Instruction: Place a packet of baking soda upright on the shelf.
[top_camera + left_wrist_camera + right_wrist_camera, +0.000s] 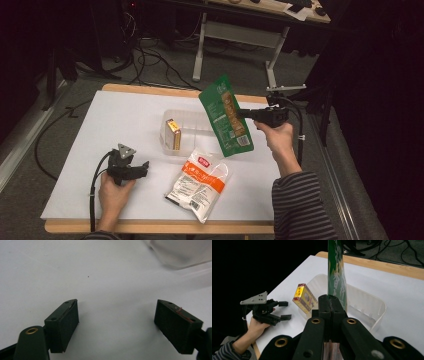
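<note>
Right gripper (241, 113): fingers clenched on the green packet (226, 116); held in the person's right hand (278, 135) at about 2 o'clock of the bench (100, 130); fingers pointing toward 9 o'clock in the high view.
Green packet: raised off the bench, tilted, lower end toward 5 o'clock; hanging above the 3 o'clock end of the clear tray (192, 120); seen edge-on between the closed fingers in the right gripper view (336, 277).
Left gripper (145, 167): fingers released, spread wide with nothing between them; resting low over the white bench surface at about 7 o'clock; held in the left hand (114, 192); grey plate on top.
Clear tray: near bench centre; yellow box (173, 134) standing upright inside at its 9 o'clock end; a tray corner visible at 1 o'clock in the left gripper view (182, 252).
White and orange packet (199, 182): flat on the bench at 6 o'clock of the tray, just beside it; well apart from both grippers.
Sleeve (300, 205): striped, on the right forearm.
</note>
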Demonstrator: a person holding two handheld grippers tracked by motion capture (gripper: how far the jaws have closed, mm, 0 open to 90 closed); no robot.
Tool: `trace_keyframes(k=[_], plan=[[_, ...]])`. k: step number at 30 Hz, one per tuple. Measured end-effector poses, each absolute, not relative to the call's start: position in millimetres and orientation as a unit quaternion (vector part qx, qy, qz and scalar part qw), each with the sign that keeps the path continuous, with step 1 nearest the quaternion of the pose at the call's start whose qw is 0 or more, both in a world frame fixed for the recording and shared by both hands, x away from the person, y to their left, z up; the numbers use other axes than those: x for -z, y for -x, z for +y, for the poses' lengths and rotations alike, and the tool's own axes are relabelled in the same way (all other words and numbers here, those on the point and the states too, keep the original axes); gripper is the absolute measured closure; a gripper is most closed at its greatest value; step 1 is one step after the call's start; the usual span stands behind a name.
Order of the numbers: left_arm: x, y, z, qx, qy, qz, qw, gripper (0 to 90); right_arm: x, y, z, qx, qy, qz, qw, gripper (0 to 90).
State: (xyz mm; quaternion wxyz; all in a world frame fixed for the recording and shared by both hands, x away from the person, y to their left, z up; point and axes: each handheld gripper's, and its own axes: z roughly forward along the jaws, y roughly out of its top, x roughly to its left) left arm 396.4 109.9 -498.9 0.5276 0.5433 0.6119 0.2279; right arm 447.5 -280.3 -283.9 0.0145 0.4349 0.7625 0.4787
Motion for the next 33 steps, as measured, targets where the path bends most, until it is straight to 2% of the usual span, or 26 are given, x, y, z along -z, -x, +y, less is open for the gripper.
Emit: trace_keyframes(k=[11,17,33], plan=[[499,-396,110,-0.231,-0.544,0.61,0.527,20.2,282,-469,-265,-0.477,-0.44,0.761,0.02,90.0],[499,-396,110,-0.232,-0.545,0.61,0.527,20.2,282,-481,-255,-0.48,-0.443,0.756,0.037,90.0],[499,-396,109,-0.231,-0.544,0.61,0.527,20.2,328,-486,-260,-0.43,-0.47,0.769,0.052,90.0]])
